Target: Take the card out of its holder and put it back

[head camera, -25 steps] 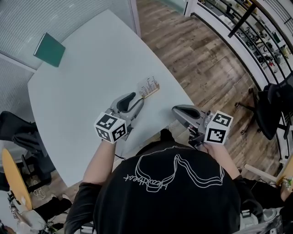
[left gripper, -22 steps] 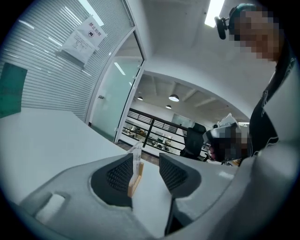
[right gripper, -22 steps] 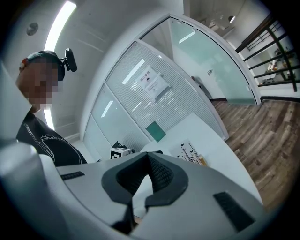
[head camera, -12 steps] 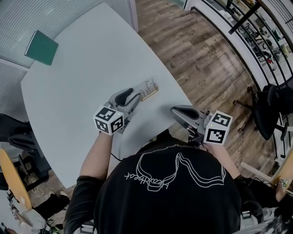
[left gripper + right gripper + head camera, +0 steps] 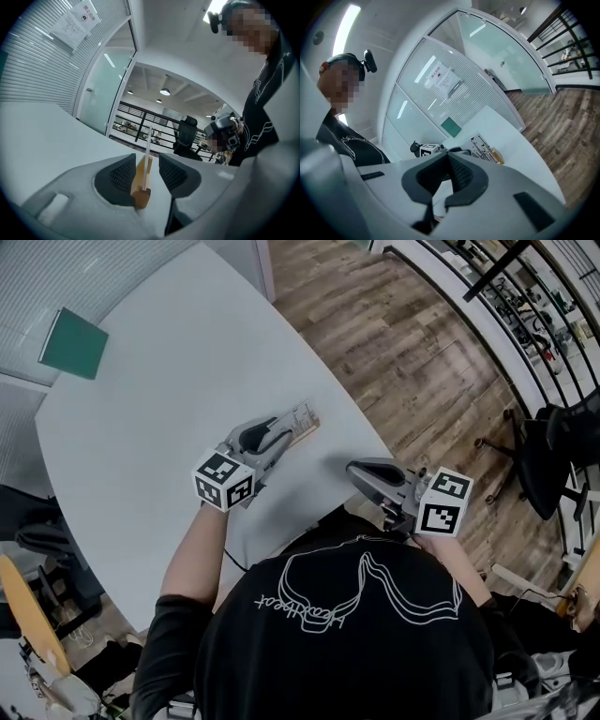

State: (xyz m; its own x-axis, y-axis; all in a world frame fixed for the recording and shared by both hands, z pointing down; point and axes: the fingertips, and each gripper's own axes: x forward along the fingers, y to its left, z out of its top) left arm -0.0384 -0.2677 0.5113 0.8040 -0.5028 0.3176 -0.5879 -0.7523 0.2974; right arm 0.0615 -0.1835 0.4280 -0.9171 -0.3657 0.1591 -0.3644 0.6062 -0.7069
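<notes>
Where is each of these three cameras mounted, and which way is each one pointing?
Head view: on the person's head, looking steeply down at the table; shows torso, left tongs and right tongs.
Left gripper view: rides the left tongs, looking along their open jaws at the card in its holder between them; torso at right.
Right gripper view: rides the right tongs, jaws together, facing across the table; torso at left.
Shared: all three show the holder.

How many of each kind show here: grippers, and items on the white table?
grippers: 2 (left gripper, right gripper)
wooden holder: 1
card: 1
green pad: 1
total: 5
</notes>
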